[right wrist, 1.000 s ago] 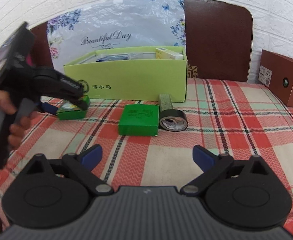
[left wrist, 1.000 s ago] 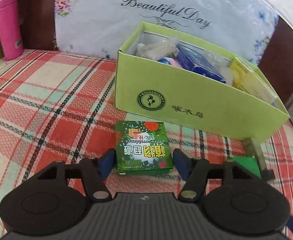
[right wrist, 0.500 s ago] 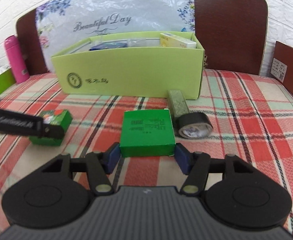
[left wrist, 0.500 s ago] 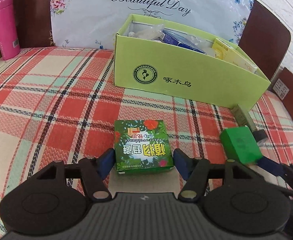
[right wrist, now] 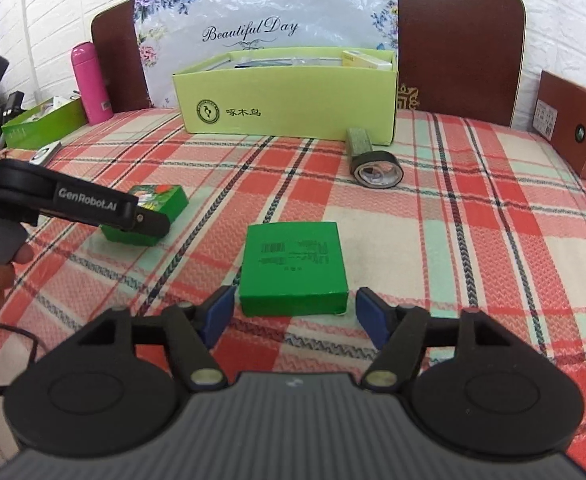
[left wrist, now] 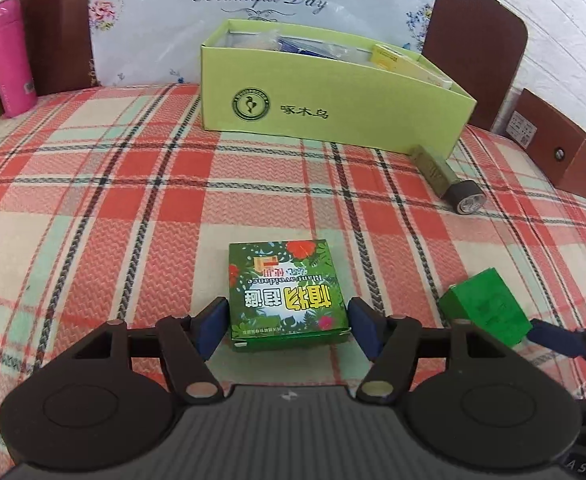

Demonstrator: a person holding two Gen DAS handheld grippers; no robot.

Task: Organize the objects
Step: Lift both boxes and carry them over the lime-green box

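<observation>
My left gripper [left wrist: 289, 326] is shut on a green floral-print box [left wrist: 287, 288]; both blue pads touch its sides, and it is held over the plaid tablecloth [left wrist: 113, 208]. The same box shows in the right wrist view [right wrist: 153, 208]. My right gripper [right wrist: 293, 314] straddles a plain green box [right wrist: 295, 268]; small gaps show at both pads, so it is open. That box also shows in the left wrist view [left wrist: 487, 310]. A light green open carton [right wrist: 289, 104] with several items inside stands at the back.
A roll of dark tape [right wrist: 377, 168] and a small olive box [right wrist: 359, 140] lie in front of the carton's right end. A pink bottle [right wrist: 91, 82] and a green tray [right wrist: 41, 124] stand at far left. A brown box [right wrist: 577, 132] sits at far right.
Both grippers have pulled back from the carton, the left one carrying the floral box. My right gripper has narrowed around the plain green box.
</observation>
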